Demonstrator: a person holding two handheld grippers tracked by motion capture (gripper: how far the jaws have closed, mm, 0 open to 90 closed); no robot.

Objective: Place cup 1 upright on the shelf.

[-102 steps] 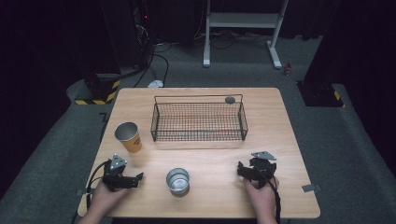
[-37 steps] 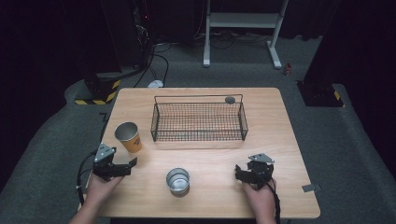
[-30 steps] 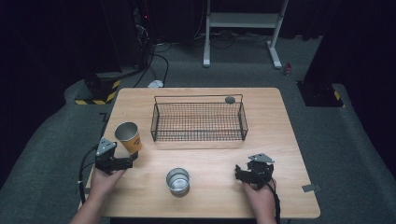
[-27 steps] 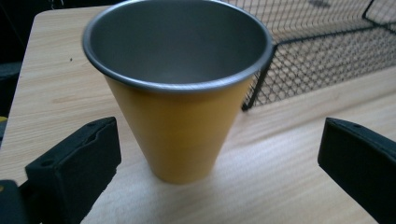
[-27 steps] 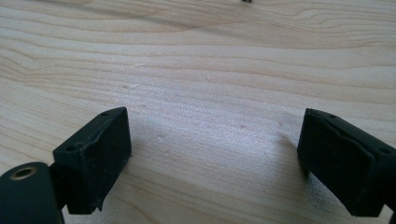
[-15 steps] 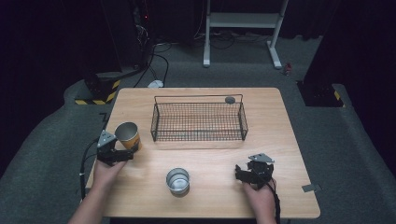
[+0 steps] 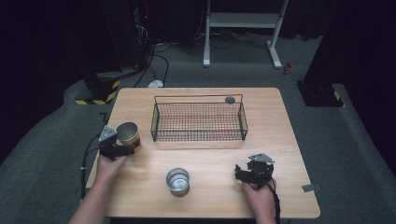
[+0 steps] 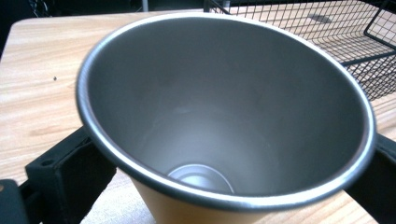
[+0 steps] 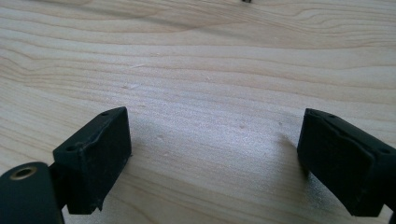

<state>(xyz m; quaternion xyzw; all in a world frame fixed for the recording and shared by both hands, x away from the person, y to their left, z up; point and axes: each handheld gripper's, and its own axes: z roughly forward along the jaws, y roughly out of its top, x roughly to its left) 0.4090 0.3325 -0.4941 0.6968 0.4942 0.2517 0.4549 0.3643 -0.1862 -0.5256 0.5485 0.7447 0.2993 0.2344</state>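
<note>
The orange cup (image 7: 128, 135) stood upright near the left edge of the table (image 7: 280, 140), a little nearer the front than the left end of the basket (image 7: 198, 122). The left gripper (image 7: 122, 150) was at it from the front side. In the left gripper view the cup (image 8: 224, 116) sat between the two jaws, one at each side of its wall just below the rim, so the jaws were spread around it; whether they pressed on the wall could not be told. The cup's steel inside was bare down to its round bottom, with nothing in it.

The wire basket lay at the middle of the table toward the far edge, its long side running left to right. Its mesh floor was bare. A small dark disc (image 7: 229, 99) showed at the basket's far right corner; whether it lay in the basket or on the table just behind it could not be told.

A steel cup (image 7: 178, 180) stood upright near the front edge, at the middle, well apart from the orange cup. Nothing could be made out in it.

The right gripper (image 7: 241, 173) rested near the front right corner, its jaws pointing left toward the steel cup. In the right gripper view the gripper (image 9: 212, 158) had its jaws wide apart over bare wood, holding nothing.
</note>
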